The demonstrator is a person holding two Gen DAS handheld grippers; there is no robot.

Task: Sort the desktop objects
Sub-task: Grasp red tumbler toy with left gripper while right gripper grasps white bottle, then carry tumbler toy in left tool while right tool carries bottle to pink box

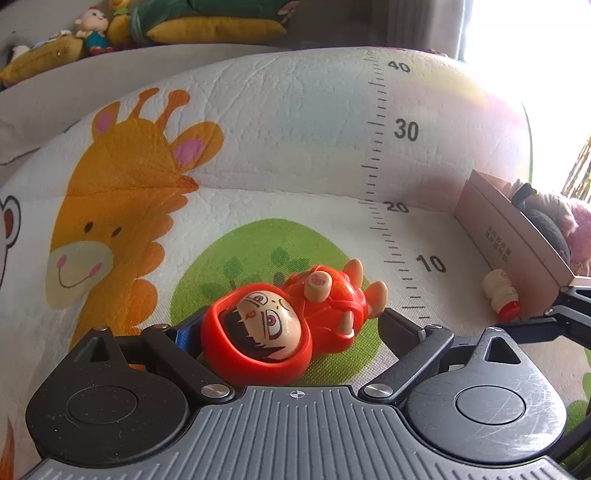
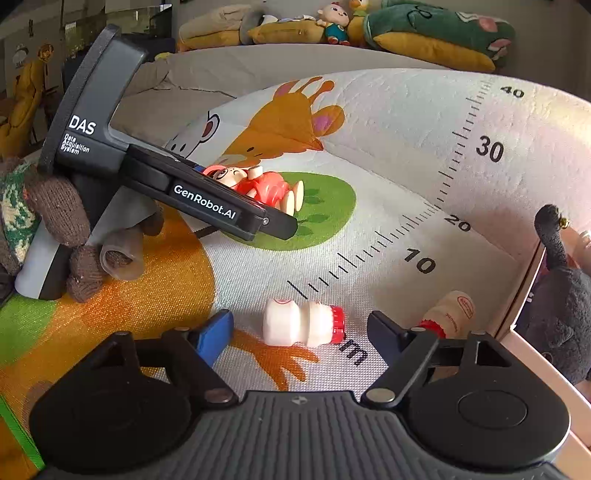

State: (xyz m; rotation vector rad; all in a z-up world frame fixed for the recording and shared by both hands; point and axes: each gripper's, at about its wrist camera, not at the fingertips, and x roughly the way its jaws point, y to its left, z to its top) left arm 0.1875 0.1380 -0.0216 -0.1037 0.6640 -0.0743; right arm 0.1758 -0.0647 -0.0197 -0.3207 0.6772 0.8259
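A red hooded doll (image 1: 291,321) lies on its back on the mat's green patch. My left gripper (image 1: 291,328) is open, with the doll between its fingers and the hood close to the blue left pad (image 1: 184,332). The right wrist view shows the same doll (image 2: 258,184) behind the left tool's near finger (image 2: 273,221). A small white bottle with a red cap (image 2: 303,323) lies on its side between the open fingers of my right gripper (image 2: 299,334). A second, beige bottle (image 2: 448,314) lies just past the right finger; it also shows as the beige bottle (image 1: 500,295).
A printed play mat (image 1: 295,147) with a giraffe and a ruler curves up at the back. A cardboard box (image 1: 517,236) holding plush toys (image 2: 561,295) stands at the right. A gloved hand (image 2: 55,210) holds the left tool. Cushions and toys line the far ledge (image 2: 424,33).
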